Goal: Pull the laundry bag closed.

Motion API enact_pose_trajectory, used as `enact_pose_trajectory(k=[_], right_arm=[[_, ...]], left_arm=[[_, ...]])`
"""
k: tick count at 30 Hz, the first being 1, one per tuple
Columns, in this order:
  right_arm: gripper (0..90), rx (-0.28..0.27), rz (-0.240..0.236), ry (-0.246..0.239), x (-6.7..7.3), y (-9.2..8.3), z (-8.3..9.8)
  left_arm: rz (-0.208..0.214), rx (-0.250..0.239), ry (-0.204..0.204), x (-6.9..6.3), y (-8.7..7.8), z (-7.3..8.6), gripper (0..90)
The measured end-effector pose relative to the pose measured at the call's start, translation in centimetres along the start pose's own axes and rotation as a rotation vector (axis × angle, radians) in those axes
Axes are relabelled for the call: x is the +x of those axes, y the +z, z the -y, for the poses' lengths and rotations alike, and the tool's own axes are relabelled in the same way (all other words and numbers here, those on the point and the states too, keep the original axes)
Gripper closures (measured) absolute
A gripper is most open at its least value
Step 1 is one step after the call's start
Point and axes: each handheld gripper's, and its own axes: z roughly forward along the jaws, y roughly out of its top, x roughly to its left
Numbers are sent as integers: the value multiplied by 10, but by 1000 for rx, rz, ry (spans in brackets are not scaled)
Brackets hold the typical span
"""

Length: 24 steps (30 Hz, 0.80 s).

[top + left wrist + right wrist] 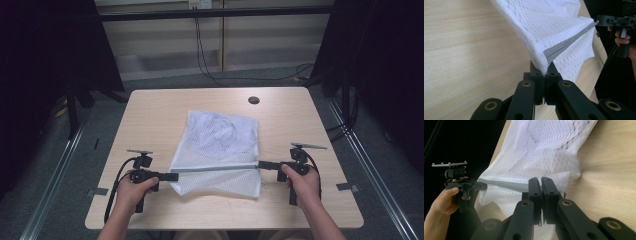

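Both claws [173, 176] [262, 164] on mesh bag [220, 145]

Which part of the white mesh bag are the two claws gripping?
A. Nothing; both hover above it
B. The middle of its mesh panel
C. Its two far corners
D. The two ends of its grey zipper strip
D: the left claw and the right claw are each shut on one end of the grey zipper strip of the white mesh bag, which runs taut between them.

Black left claw [172, 176], black right claw [261, 164], brass pivot pins, grey three-cornered top plates, trailing black cables, bare forearms
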Motion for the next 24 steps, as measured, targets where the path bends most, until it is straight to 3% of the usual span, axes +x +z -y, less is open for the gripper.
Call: enact_pose_trajectory(k=[3, 6, 8, 10, 12, 14, 17, 20, 24], right_arm=[[876, -9, 12, -8, 0, -1, -1], [875, -15, 30, -43, 1, -1, -1], [868, -25, 39, -61, 1, -2, -2], [795, -39, 42, -72, 1, -3, -3], [735, -60, 45, -75, 2, -3, -3], [661, -70, 57, -91, 3, -2, -3], [516, -95, 87, -135, 3, 0, -4], [450, -114, 112, -188, 2, 1, -5], [320, -128, 146, -249, 0, 2, -7]], left_arm=[[15, -2, 6, -1, 0, -1, 878], [13, -11, 58, -5, 0, -2, 824], [18, -10, 78, -6, 1, -1, 709], [-30, -35, 113, -6, 3, -1, 534], [-53, -52, 114, -5, 3, -3, 360], [-87, -65, 158, -7, 3, -5, 268], [-112, -105, 190, -7, 3, -7, 155], [-149, -104, 197, -4, 2, -8, 129], [-187, -151, 205, -2, 0, -9, 108]])
